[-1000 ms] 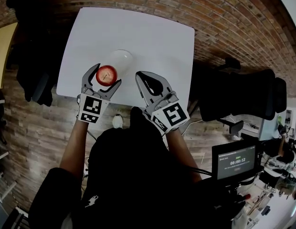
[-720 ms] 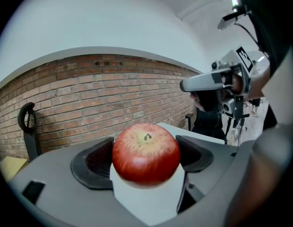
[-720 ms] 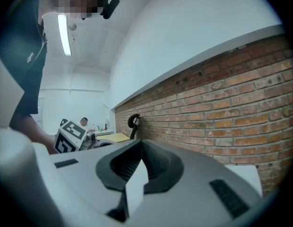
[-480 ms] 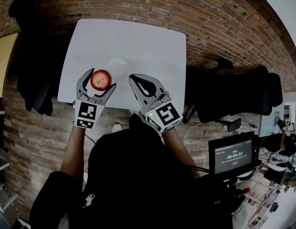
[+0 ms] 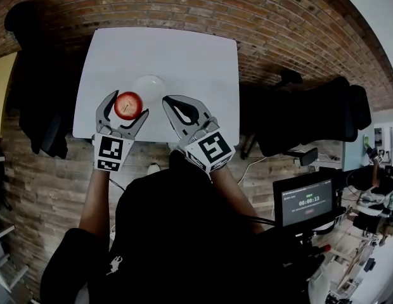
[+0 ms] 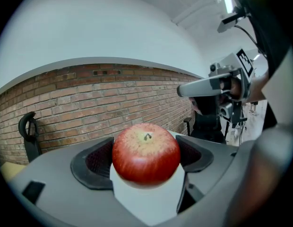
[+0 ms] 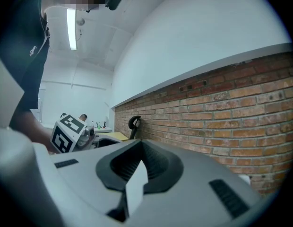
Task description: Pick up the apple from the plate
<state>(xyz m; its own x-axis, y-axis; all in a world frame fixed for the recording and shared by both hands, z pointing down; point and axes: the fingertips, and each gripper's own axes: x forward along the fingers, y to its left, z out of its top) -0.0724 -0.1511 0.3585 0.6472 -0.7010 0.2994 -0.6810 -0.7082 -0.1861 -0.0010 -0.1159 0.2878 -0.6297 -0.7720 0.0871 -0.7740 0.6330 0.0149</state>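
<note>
Found the left gripper [image 5: 128,104] clamped on the apple [image 6: 146,151], with its fingers [image 6: 94,162] pressed to both flanks of the fruit and the stem uppermost. Saw no gap between pad and skin on either side in the left gripper view.

Placed the apple, by the head view, off the plate [image 5: 149,85] and just beside it on the person's side, over the near part of the white bench [image 5: 190,56]. Noted the plate bare. Could not fix the height above the bench from the head view alone. Judged the fruit lifted clear from the left gripper view, given the brick wall [image 6: 80,108] behind the apple and only a pale strip of bench beneath.

Found the right gripper [image 5: 177,106] empty, fingers drawn together on nothing. Located it near the bench's front edge, just right of the left gripper and apart from both apple and plate.

Judged the pick essentially done: apple gripped, off the plate, carried by one gripper alone. Judged nothing left but keeping the grasp secure. Recorded the round, smooth skin as the one slippage risk. Found no destination named in the task.
</note>
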